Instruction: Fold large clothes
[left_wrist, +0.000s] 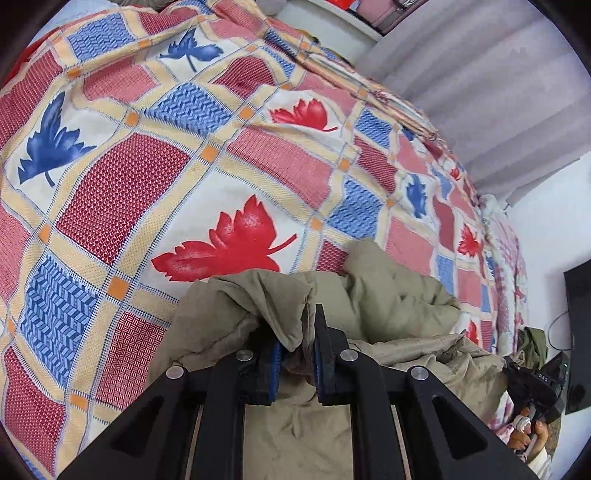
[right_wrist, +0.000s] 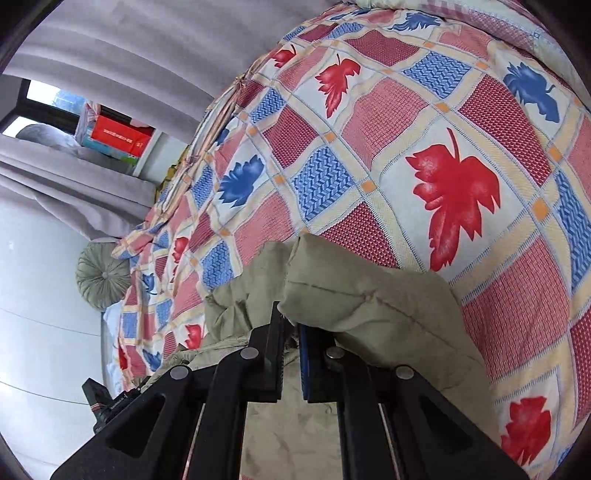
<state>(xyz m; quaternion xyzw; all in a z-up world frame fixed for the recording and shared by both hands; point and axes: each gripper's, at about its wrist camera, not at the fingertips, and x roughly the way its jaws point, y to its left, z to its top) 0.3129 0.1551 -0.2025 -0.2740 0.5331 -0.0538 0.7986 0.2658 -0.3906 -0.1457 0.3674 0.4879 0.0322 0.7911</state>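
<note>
Item one: khaki padded garment, bulky and quilted, which I found bunched over the near part of the patchwork bedspread, touching it. That bedspread, in red, blue and cream squares with leaf prints, served as my landmark.

Item two: my left tool, above the near edge of the bedspread, its jaws clamped on a fold of the khaki garment; cloth was pinched between the blue pads and draped over both fingers.

Item three: my right tool, likewise above the bedspread's near part, jaws closed on a stitched, padded edge of the same garment, which humped over the right-hand finger.

Item four: grey curtain, beyond the bedspread's far edge.

Item five: round pleated cushion, beside the bedspread's end, against the pale wall.

Item six: red box, on a ledge beyond the bedspread, by the window.
</note>
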